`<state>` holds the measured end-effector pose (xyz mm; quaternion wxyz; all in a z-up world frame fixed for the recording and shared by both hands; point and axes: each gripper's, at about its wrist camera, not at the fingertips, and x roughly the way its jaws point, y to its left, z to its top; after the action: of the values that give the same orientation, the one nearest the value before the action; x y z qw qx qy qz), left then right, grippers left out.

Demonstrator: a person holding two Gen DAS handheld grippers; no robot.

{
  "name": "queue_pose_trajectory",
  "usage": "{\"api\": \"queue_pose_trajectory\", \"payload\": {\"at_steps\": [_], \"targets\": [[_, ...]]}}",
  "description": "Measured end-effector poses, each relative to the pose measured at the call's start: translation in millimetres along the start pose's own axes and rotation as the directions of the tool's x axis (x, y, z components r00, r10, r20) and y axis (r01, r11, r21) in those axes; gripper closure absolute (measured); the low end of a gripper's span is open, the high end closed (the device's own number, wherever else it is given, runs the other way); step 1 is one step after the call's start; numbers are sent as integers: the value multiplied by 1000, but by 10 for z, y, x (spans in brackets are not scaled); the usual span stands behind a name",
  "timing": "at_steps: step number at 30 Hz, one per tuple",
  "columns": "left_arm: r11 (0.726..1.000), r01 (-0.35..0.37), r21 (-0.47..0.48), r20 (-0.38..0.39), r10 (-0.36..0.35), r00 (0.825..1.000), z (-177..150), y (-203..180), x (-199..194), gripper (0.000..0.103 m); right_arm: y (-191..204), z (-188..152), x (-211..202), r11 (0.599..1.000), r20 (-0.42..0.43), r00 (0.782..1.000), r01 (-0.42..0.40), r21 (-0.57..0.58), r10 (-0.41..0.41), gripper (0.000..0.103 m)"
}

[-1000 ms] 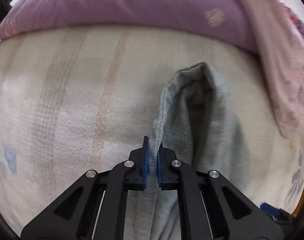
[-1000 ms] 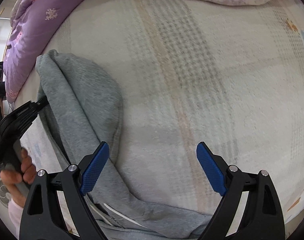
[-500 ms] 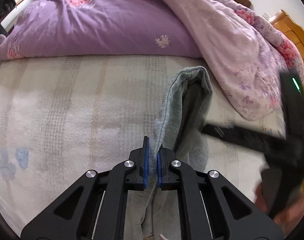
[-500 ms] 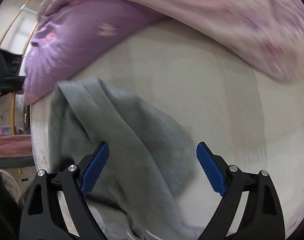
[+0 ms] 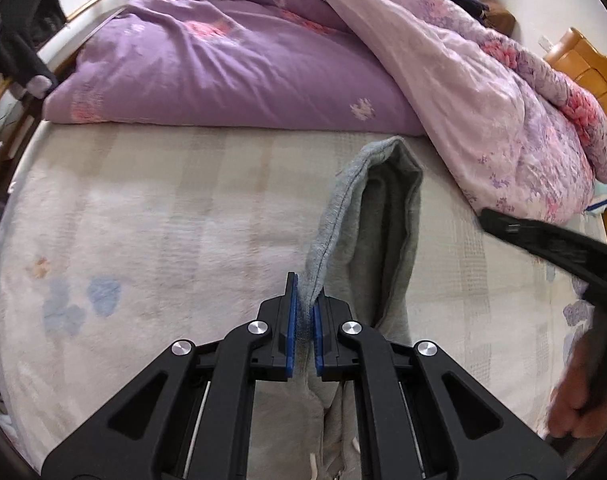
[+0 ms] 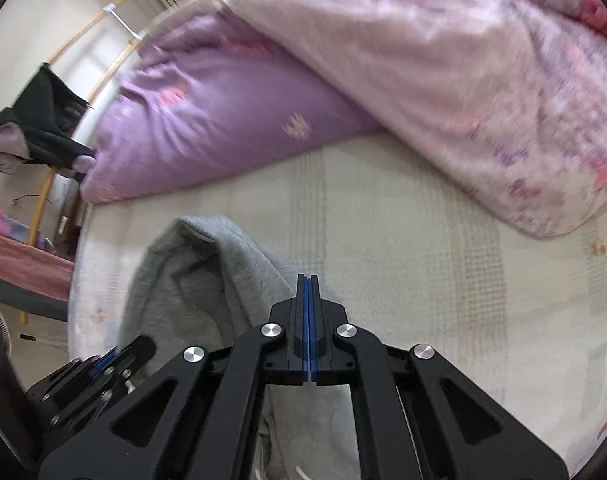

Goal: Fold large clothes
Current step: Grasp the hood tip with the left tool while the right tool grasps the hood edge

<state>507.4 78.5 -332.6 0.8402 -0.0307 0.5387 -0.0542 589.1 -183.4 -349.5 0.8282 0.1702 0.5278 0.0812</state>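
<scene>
A grey hooded sweatshirt (image 5: 383,220) lies on the pale bed sheet (image 5: 143,220), its hood pointing toward the quilts. My left gripper (image 5: 303,300) is shut on the seamed edge of the sweatshirt and holds it lifted off the sheet. In the right wrist view the sweatshirt (image 6: 191,280) spreads below and left of my right gripper (image 6: 308,280). Its jaws are closing and the blue pads meet, with no cloth showing between them. The left gripper (image 6: 103,368) shows at the lower left there. The right tool (image 5: 543,240) and the hand (image 5: 575,400) holding it show at the right edge.
A purple quilt (image 5: 223,68) and a pink floral quilt (image 5: 483,100) are piled along the far side of the bed. A wooden headboard (image 5: 583,64) stands at the right. Dark clothes (image 6: 35,120) hang on a rail beyond the bed's left edge.
Both grippers have risen, so more of the quilts and room shows. The left one lifted the sweatshirt edge with it. The right gripper's pads went from wide apart to pressed together.
</scene>
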Motion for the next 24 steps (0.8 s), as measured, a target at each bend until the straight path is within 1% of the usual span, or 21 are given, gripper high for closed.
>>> {"api": "queue_pose_trajectory", "payload": {"at_steps": [1, 2, 3, 4, 5, 7, 8, 9, 11, 14, 16, 17, 18, 20, 21, 23, 24], "targets": [[1000, -2, 4, 16, 2, 1000, -38, 3, -98, 96, 31, 2, -62, 1000, 3, 1000, -14, -12, 14, 103], [1000, -7, 14, 26, 6, 1000, -73, -5, -185, 96, 106, 45, -48, 999, -12, 999, -37, -30, 37, 103], [1000, -7, 20, 30, 6, 1000, -95, -14, -230, 96, 158, 22, -58, 998, -34, 998, -51, -46, 49, 99], [1000, -1, 24, 33, 0, 999, -122, -25, -284, 96, 204, 7, -26, 998, -64, 998, -34, -53, 30, 97], [1000, 5, 29, 37, -6, 999, -152, -39, -352, 96, 235, 7, 33, 998, -84, 996, -29, -51, 25, 89], [999, 3, 35, 48, -5, 999, -204, -55, -456, 96, 252, -38, 121, 998, -118, 992, -43, -48, 37, 67], [999, 2, 38, 51, -4, 999, -228, -66, -514, 96, 261, -69, 172, 999, -126, 992, -17, -41, 12, 44], [999, -1, 41, 51, -1, 999, -236, -84, -547, 96, 254, -90, 187, 999, -123, 992, 3, -36, -7, 35], [999, 3, 46, 55, -6, 998, -261, -103, -632, 96, 260, -117, 265, 1000, -117, 993, -2, -31, -2, 34], [999, -13, 43, 64, 10, 998, -276, -80, -702, 96, 265, -161, 352, 998, -165, 986, 12, -58, -21, 30], [1000, -16, 20, 61, 15, 998, -264, -14, -701, 96, 248, -250, 292, 996, -185, 981, -64, -57, 53, 28], [1000, -12, 8, 53, 11, 999, -247, 23, -685, 96, 246, -313, 244, 993, -185, 980, -93, -74, 77, 20], [1000, -7, -3, 50, 7, 999, -234, 58, -673, 96, 248, -362, 219, 991, -178, 982, -86, -101, 67, 15], [1000, -3, -6, 55, 3, 998, -214, 107, -680, 96, 320, -477, 241, 972, -140, 990, -21, -235, -12, 14], [1000, 1, -4, 60, -1, 998, -215, 119, -686, 96, 359, -513, 335, 954, -129, 989, 31, -299, -73, 14], [1000, 12, -3, 60, -12, 998, -239, 136, -710, 96, 410, -546, 565, 923, -116, 981, 105, -371, -158, 14], [1000, 19, 2, 58, -19, 998, -261, 135, -726, 96, 434, -547, 688, 914, -113, 981, 100, -393, -156, 14]]}}
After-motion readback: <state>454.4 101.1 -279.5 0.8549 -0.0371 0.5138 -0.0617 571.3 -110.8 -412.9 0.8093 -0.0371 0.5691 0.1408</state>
